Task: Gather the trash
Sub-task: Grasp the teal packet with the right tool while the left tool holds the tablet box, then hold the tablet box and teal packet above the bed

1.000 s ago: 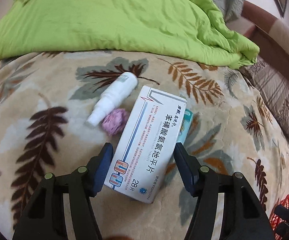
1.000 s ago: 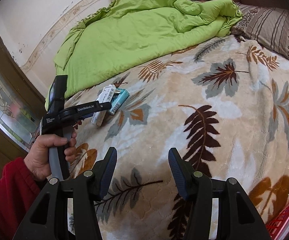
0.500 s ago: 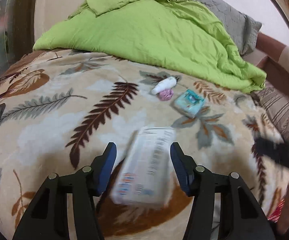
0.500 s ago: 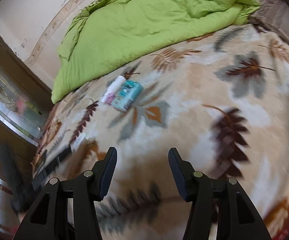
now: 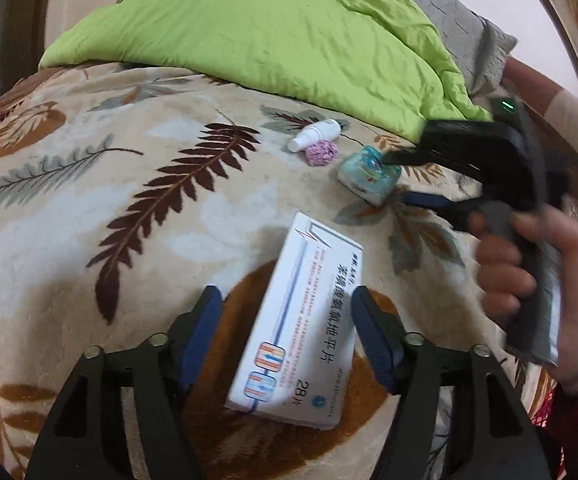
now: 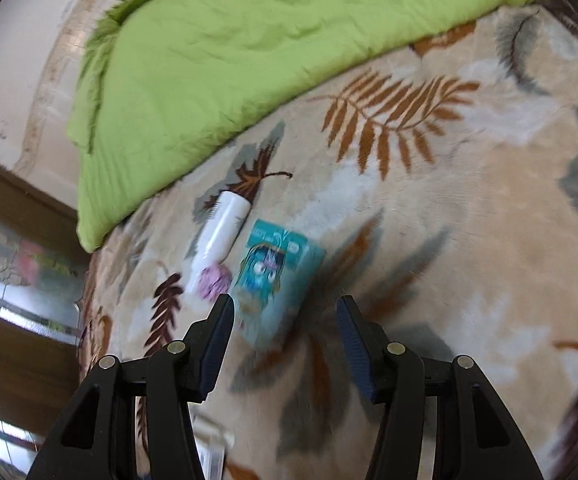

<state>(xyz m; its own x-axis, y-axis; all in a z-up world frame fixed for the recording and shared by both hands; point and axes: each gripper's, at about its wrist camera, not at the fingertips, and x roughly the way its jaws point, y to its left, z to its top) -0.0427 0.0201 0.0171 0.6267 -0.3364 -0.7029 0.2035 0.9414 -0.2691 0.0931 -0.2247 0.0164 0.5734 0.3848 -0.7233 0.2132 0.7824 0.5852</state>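
Observation:
A white medicine box [image 5: 301,332] lies on the leaf-patterned blanket [image 5: 89,208] between the fingers of my left gripper [image 5: 287,332], which is open around it; only the right finger is near its edge. Farther off lie a teal packet [image 5: 365,172], a crumpled purple wad [image 5: 321,152] and a white bottle [image 5: 315,134]. My right gripper [image 6: 285,328] is open and hovers just short of the teal packet [image 6: 277,268], with the purple wad [image 6: 213,282] and white bottle [image 6: 225,226] to its left. The right gripper [image 5: 399,178] also shows in the left wrist view, its fingers astride the packet.
A green quilt [image 5: 273,28] is heaped across the far side of the bed, with a grey pillow [image 5: 461,12] behind it. A red basket [image 5: 545,404] edge shows at the lower right. A wooden door frame [image 6: 17,200] stands to the left of the bed.
My left gripper pulled back from the pile with the white box, and the box now sits loose between open fingers. My right gripper moved in towards the teal packet.

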